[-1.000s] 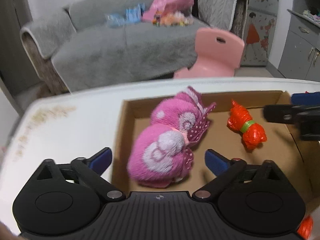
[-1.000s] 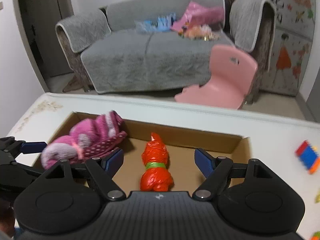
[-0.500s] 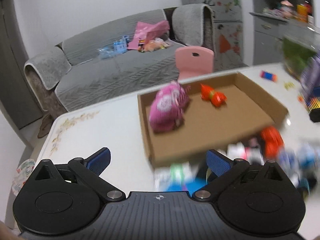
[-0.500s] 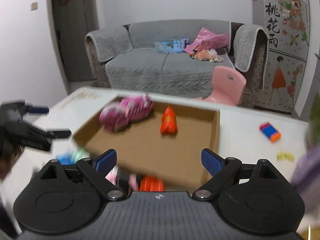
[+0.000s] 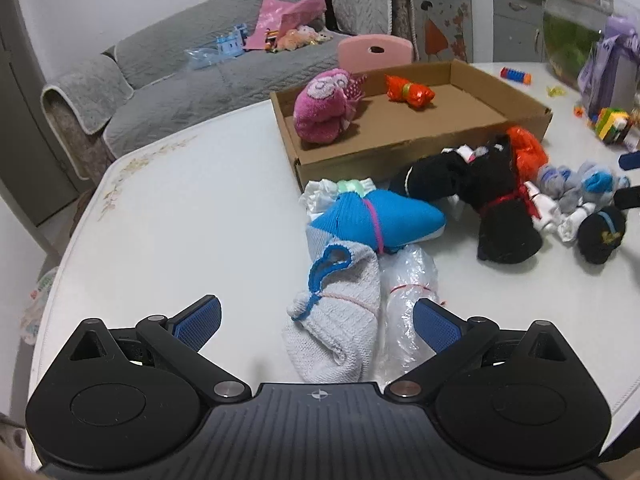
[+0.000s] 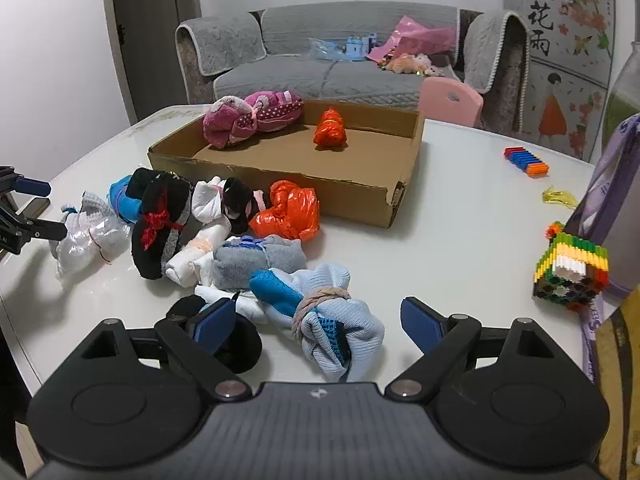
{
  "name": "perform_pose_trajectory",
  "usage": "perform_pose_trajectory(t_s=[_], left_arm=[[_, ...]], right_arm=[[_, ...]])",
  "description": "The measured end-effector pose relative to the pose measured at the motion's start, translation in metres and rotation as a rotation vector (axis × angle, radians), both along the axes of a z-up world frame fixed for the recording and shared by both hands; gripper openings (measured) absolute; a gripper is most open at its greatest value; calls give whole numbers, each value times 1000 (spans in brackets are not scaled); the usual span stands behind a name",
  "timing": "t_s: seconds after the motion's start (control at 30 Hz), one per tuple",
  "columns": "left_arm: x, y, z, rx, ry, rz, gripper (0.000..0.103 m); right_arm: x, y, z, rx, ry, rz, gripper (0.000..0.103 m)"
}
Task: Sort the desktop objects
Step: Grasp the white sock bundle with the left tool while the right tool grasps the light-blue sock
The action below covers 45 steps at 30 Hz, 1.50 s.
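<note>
Closing right gripper (image 6: pixel 318 322) around pale-blue bundle (image 6: pixel 324 316)

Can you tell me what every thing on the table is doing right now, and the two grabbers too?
cardboard box: open-topped, on the table.
pink bundle: lying inside the box.
small orange bundle: inside the box, apart from the pink one.
big orange bundle: on the table outside the box.
left gripper: open, holding nothing.
right gripper: jaws closing, light blue bundle between them, not yet pressed.

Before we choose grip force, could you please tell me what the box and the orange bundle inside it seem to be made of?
Box: brown corrugated cardboard, matte, with a ragged torn front edge. Orange bundle: apparently thin plastic film, glossy and crinkled, cinched by a green band.
</note>
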<state>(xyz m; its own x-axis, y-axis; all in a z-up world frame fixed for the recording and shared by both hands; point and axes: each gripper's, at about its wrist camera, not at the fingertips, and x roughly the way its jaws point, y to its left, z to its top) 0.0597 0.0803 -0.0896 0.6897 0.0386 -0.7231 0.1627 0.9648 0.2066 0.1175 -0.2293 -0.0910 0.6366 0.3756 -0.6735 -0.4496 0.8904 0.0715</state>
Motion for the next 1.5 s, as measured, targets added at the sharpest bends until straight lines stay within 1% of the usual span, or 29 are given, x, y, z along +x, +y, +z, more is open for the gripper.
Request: perform_pose_trajectory(t_s=[0.1, 0.2, 0.23, 0.37, 0.43, 0.47, 0.5, 0.53, 0.63, 0.87, 0.93, 1.07, 1.2, 1.33, 1.37, 1.43, 1.5], left_arm=[[6, 5, -2, -44, 17, 18, 103], [10, 13, -3, -60, 19, 54, 103], [11, 16, -4, -65, 21, 65, 103], [18, 25, -2, -125, 34, 82, 103], [17, 28, 1, -150, 28, 84, 103], [18, 28, 1, -153, 24, 86, 103], [20, 28, 0, -146, 25, 91, 103], [23, 28, -3, -136, 30, 100, 103], [32, 29, -12, -143, 63, 113, 103], [42, 27, -28, -106, 111, 110, 103], [44, 30, -32, -120, 130, 117, 103], [44, 40, -34, -167, 142, 136, 103], [38, 40, -34, -156, 118, 143, 103], [34, 41, -33, -163, 122, 147, 103], [34, 41, -33, -167, 123, 146, 101], [32, 41, -32, -176, 122, 137, 98], [28, 40, -30, -183, 112, 119, 90]], right_arm=[[4, 4, -3, -6, -9, 4, 87], [10, -1, -5, 57, 8, -6, 87], [9, -2, -5, 65, 5, -10, 87], [21, 1, -9, 53, 15, -19, 87], [13, 0, -11, 56, 13, -6, 87], [2, -1, -13, 57, 12, -2, 87], [5, 0, -14, 54, 17, -1, 87], [-1, -2, -17, 50, 23, -5, 87], [-2, 0, -24, 36, 41, -14, 86], [-2, -2, -27, 51, 65, -21, 83], [-1, -2, -27, 64, 79, -26, 80], [-2, -4, -27, 88, 101, -27, 76], [-1, -5, -26, 102, 120, -31, 75], [-3, -2, -25, 90, 121, -36, 73], [-3, -1, -24, 89, 122, -36, 71], [-2, -2, -23, 104, 131, -37, 65], [-3, -1, -22, 101, 131, -38, 63]])
